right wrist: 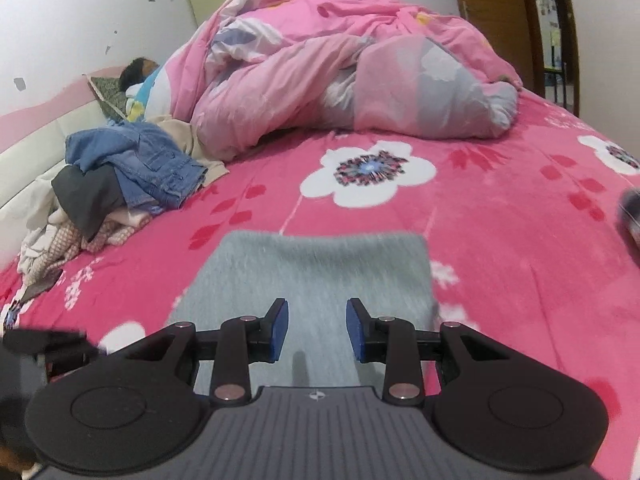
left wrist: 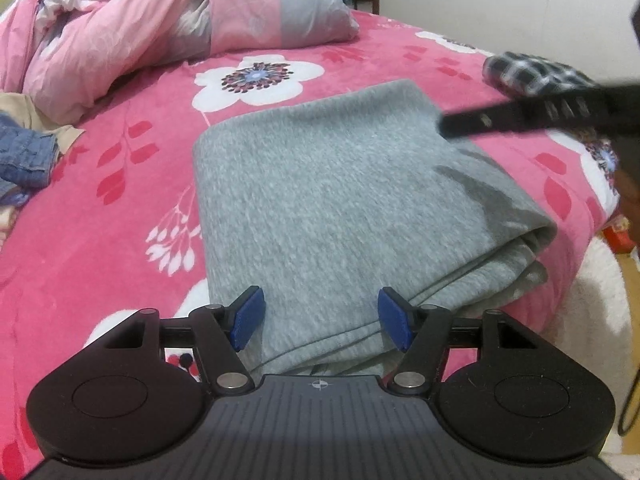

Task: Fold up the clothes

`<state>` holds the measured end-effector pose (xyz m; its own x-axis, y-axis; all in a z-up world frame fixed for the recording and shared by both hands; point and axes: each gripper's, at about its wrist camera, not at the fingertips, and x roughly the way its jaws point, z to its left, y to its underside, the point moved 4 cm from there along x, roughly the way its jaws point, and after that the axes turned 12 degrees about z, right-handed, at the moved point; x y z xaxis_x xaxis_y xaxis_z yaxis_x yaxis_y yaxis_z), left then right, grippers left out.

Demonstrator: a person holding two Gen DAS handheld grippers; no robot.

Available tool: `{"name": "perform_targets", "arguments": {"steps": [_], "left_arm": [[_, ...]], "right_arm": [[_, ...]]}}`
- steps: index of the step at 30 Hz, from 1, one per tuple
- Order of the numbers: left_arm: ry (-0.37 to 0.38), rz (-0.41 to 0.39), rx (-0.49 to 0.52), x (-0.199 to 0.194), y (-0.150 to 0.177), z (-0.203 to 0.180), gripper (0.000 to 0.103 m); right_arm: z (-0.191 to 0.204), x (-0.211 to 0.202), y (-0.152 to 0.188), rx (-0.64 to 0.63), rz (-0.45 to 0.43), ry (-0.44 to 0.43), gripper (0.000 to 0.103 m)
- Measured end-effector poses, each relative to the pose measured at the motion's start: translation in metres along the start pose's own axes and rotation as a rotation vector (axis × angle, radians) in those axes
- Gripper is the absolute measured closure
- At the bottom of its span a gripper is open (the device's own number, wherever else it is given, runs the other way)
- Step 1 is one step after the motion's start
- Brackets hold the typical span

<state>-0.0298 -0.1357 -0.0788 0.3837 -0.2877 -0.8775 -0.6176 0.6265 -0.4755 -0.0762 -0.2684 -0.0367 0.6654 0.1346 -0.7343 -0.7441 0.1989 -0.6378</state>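
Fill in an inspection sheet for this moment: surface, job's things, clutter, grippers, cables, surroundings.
Surface: bed with a pink floral cover.
Job's things: grey garment folded, lying flat at the near edge.
Clutter: clothes pile with denim on the left; bunched quilt at the back; checked cloth on the right.
Grippers: left gripper jaws apart over the garment's near edge, nothing held; right gripper jaws apart above the garment, nothing held.
Cables: one dark cable at the right edge.
Surroundings: white wall, wooden door.

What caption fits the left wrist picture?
Left gripper with open jaws over a folded grey garment on a pink flowered bedspread.
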Motion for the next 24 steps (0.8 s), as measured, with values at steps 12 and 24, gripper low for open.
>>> {"name": "perform_targets", "arguments": {"steps": [12,24], "left_arm": [[-0.086,0.021,0.044,-0.002,-0.004,-0.011,0.039],[-0.135,0.031,0.065,-0.003,-0.004,-0.018,0.039]], "right_arm": [[-0.008,-0.02,0.039,0.026,-0.05,0.002,0.068],[0.006,-0.013,0.075,-0.063,-0.042,0.032,0.067]]}}
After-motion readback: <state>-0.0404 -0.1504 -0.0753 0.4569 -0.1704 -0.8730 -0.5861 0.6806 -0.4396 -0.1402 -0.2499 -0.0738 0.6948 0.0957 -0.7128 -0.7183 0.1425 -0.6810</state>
